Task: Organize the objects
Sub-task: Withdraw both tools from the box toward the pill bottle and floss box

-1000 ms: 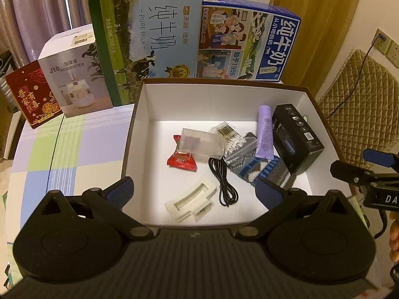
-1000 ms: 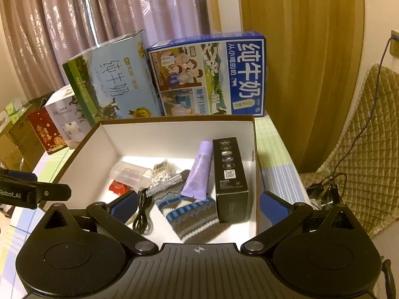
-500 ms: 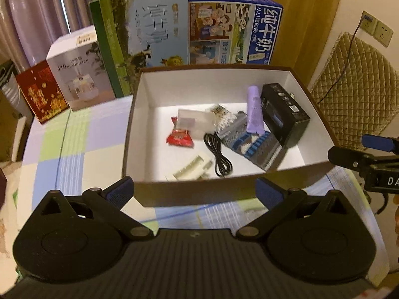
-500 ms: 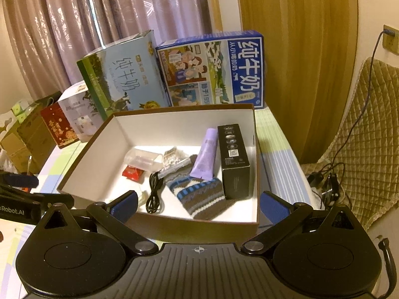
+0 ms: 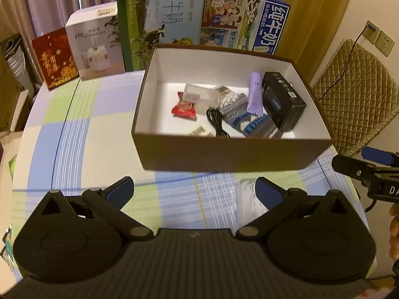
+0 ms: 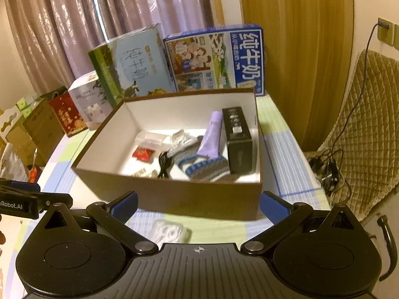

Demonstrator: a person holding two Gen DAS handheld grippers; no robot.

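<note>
Brown open cardboard box [image 5: 232, 152] on checked-cloth desk [image 5: 74, 134], curtains [image 6: 62, 37] far; both tools [image 5: 194, 190] [image 6: 198, 205] spread, empty.

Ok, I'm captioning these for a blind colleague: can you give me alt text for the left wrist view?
The left gripper, open and empty, hovers over a checked tablecloth in front of an open brown box holding a red packet, black cable, striped sock, purple tube and black carton. A clear packet lies outside the box, near the gripper.
</note>
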